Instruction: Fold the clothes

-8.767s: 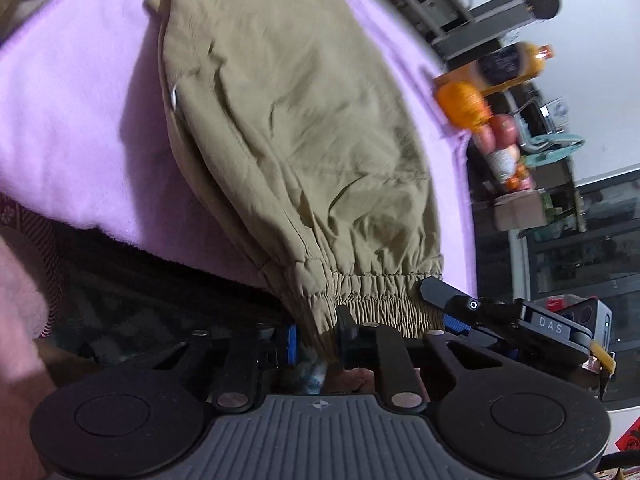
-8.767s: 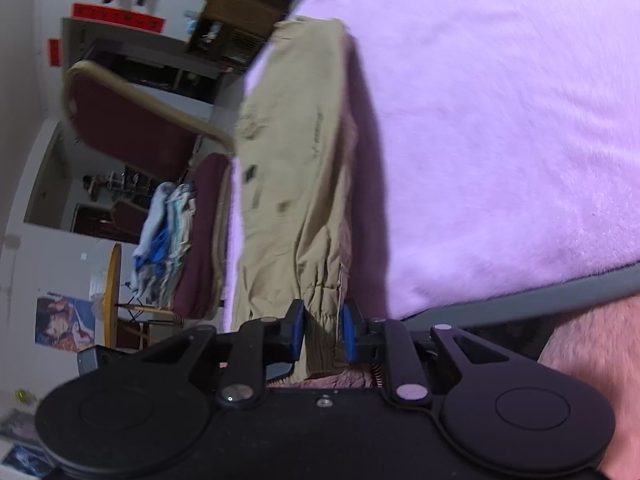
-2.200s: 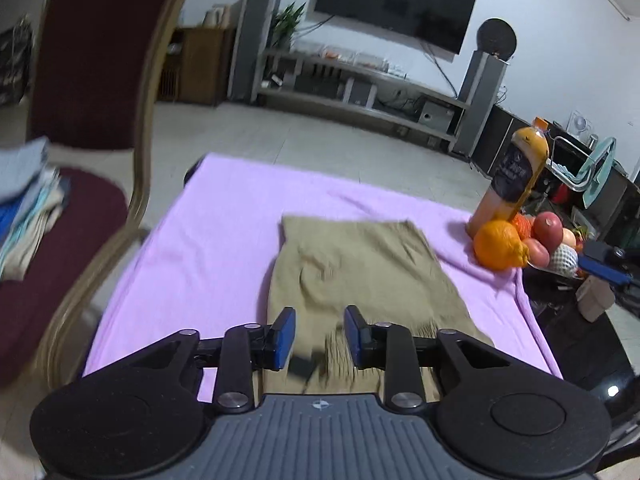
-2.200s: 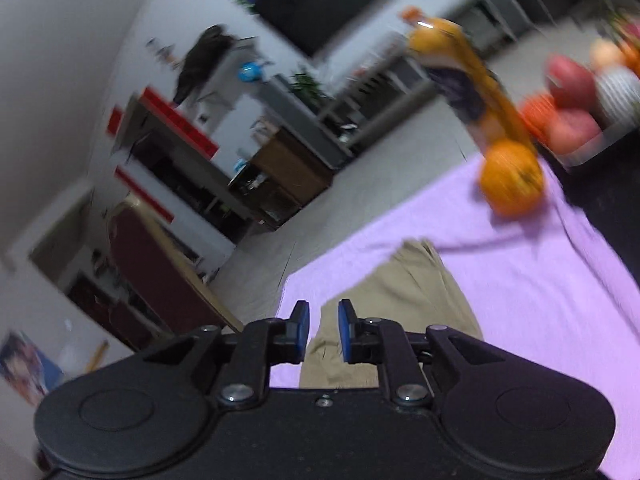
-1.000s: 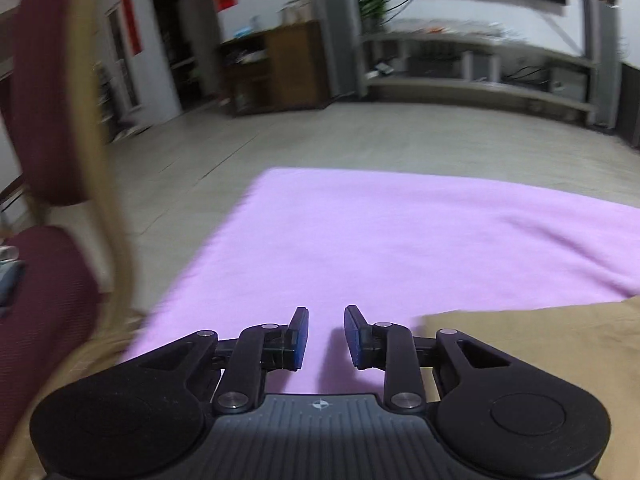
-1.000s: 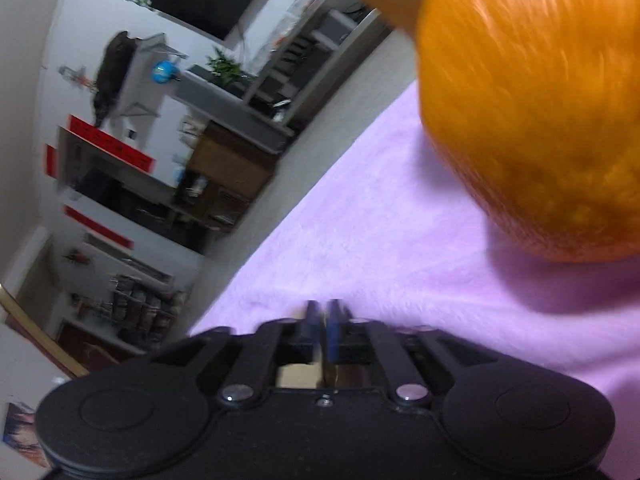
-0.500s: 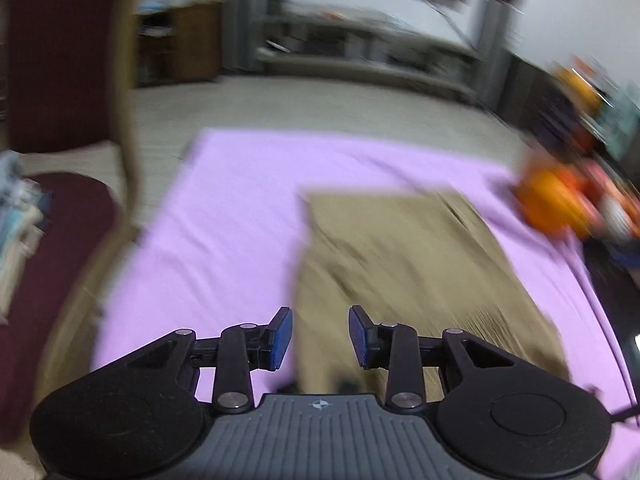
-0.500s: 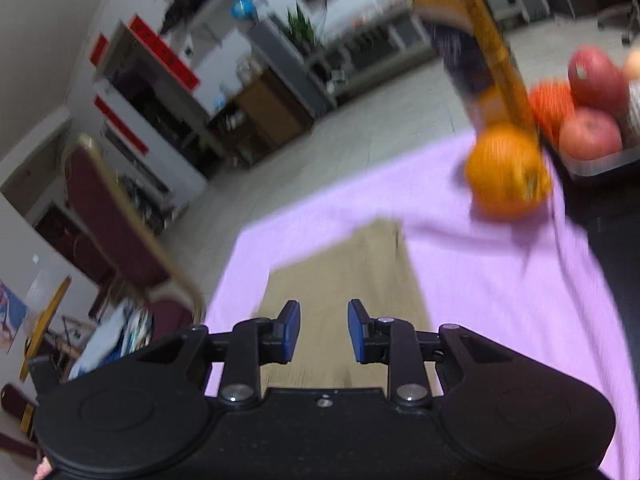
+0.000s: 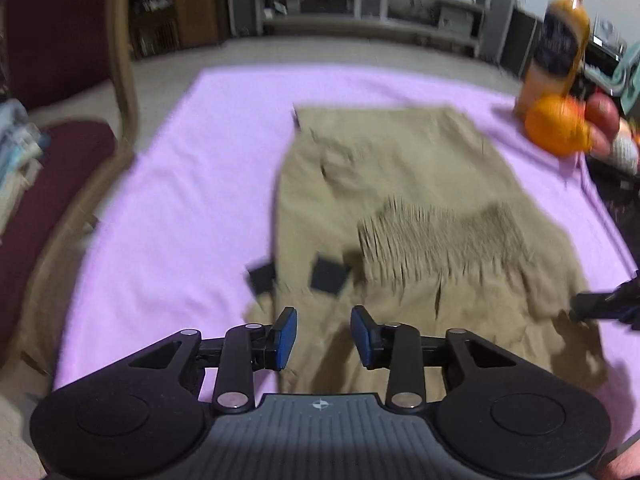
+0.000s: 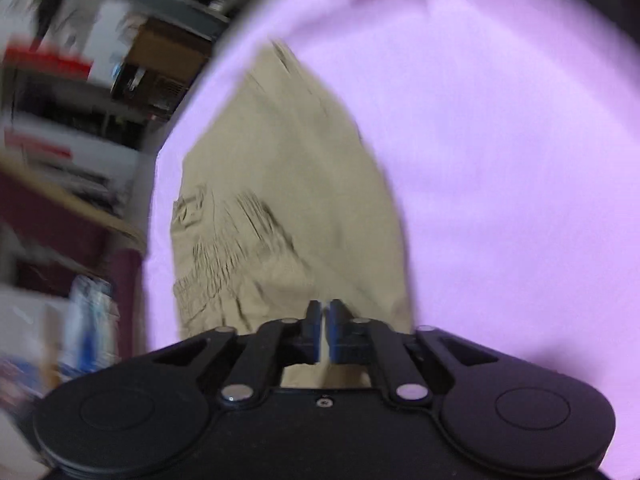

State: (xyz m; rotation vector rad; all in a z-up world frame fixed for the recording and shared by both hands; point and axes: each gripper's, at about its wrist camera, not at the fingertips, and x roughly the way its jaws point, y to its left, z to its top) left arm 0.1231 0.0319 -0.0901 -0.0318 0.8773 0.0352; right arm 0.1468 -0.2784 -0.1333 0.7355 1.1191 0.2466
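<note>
Khaki trousers [image 9: 400, 184] lie folded on a purple blanket [image 9: 192, 184], their gathered elastic cuffs [image 9: 440, 236] on top. My left gripper [image 9: 324, 332] hovers over the near left part of the trousers. Its jaws are closing but stand apart, with nothing between the pads. In the right wrist view the trousers [image 10: 288, 168] stretch away over the blanket [image 10: 500, 160]. My right gripper [image 10: 324, 332] is closing, its jaws down to a thin slit at the near edge of the cloth. Its black tip [image 9: 600, 304] meets the trousers' right edge in the left wrist view. Both views are blurred.
A maroon chair [image 9: 68, 160] with a wooden frame stands left of the blanket, with stacked clothes [image 9: 16, 152] on its seat. A juice bottle [image 9: 560, 40], an orange [image 9: 556, 124] and apples [image 9: 604, 112] sit at the blanket's far right corner.
Both views have come down closer to the trousers. The right gripper's jaws went from clearly apart to a thin slit, and its tip has entered the left wrist view at the right.
</note>
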